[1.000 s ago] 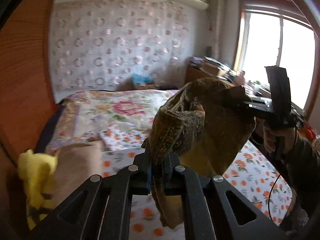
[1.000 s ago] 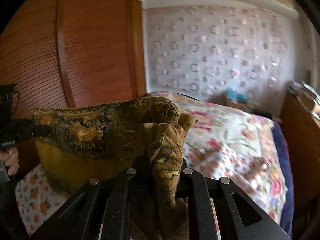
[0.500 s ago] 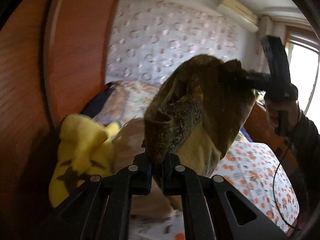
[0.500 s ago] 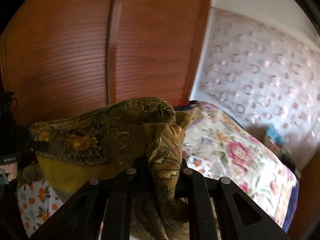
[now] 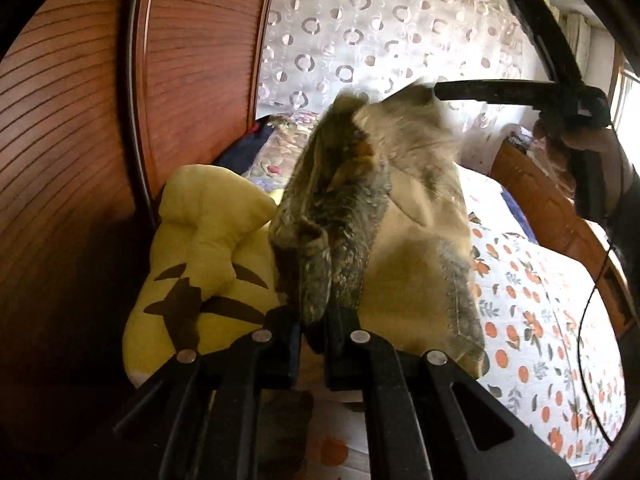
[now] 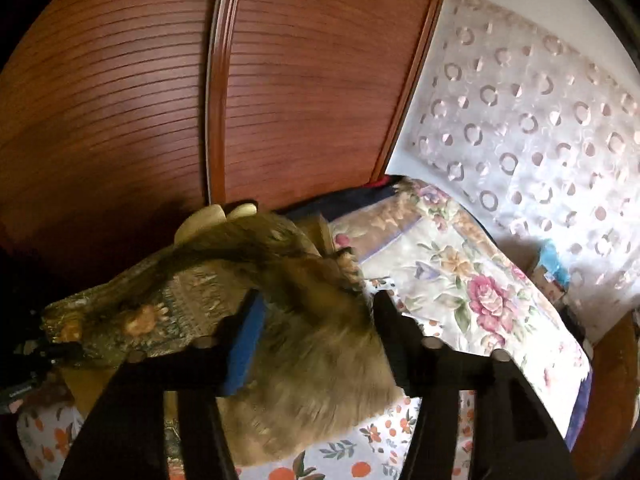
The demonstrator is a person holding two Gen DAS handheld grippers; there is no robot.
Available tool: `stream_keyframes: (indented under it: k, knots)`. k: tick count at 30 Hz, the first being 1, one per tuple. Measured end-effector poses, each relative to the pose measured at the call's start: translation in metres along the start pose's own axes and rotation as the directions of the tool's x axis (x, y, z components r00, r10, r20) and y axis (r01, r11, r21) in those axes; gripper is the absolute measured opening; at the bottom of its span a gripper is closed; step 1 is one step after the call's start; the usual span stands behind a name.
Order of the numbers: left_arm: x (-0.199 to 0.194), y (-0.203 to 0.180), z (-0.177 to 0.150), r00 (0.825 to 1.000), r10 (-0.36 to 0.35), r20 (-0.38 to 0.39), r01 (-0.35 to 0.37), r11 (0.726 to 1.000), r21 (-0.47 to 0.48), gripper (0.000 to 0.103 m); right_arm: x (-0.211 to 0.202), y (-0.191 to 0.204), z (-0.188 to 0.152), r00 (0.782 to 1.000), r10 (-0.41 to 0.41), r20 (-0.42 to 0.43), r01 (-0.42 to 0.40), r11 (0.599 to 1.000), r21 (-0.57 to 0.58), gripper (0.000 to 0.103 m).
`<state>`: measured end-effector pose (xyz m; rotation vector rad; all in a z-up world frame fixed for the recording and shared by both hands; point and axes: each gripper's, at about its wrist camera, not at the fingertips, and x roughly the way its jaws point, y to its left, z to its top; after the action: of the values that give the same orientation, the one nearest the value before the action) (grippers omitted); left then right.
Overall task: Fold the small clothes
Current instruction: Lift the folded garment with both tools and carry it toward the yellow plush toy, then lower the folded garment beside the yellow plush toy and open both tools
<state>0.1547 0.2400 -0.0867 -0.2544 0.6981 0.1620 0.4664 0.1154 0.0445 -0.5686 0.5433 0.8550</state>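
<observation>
A brown and gold patterned cloth (image 5: 372,216) hangs in the air above the bed. My left gripper (image 5: 314,334) is shut on one bunched corner of it. In the right wrist view the same cloth (image 6: 304,360), blurred, drops between the fingers of my right gripper (image 6: 316,316), whose jaws stand wide apart with the blue pad showing. The right gripper (image 5: 444,92) also shows in the left wrist view, up at the cloth's far top edge. The left gripper shows at the far left edge of the right wrist view, still on the cloth.
A yellow plush toy (image 5: 200,260) lies by the wooden wardrobe (image 6: 200,100) on the left. The bed has an orange-flower sheet (image 5: 540,320) and a floral quilt (image 6: 472,280). A patterned curtain (image 6: 540,120) hangs behind. A wooden dresser (image 5: 560,220) stands right.
The right gripper has opened and the cloth falls from it. Both grippers have swung left toward the wardrobe and the plush toy. The left gripper still holds its corner.
</observation>
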Motion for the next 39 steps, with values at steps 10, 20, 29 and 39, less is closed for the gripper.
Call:
stream_keyframes:
  k: [10,20,29,39]
  knots:
    - [-0.02,0.002,-0.012,0.996,0.088,0.033,-0.089,0.994,0.059,0.026,-0.047,0.031,-0.049,0.999,0.039,0.029,-0.042,0.994,0.101,0.061]
    - [-0.069,-0.037,-0.005,0.99,-0.008,0.142,-0.01,0.992,0.124,0.081,-0.135,0.058,-0.127,0.995,0.014,0.099,-0.036,0.975,0.221,0.061]
    - [-0.105,-0.097,-0.008,0.976,-0.067,0.208,0.022,0.977,0.212,0.086,-0.216,0.087,-0.185,0.984,-0.075,0.161,0.021,0.948,0.318,0.07]
    - [-0.129,-0.16,-0.03,0.961,-0.148,0.231,0.082,0.958,0.276,0.086,-0.291,0.124,-0.244,0.965,-0.217,0.145,0.137,0.895,0.425,0.078]
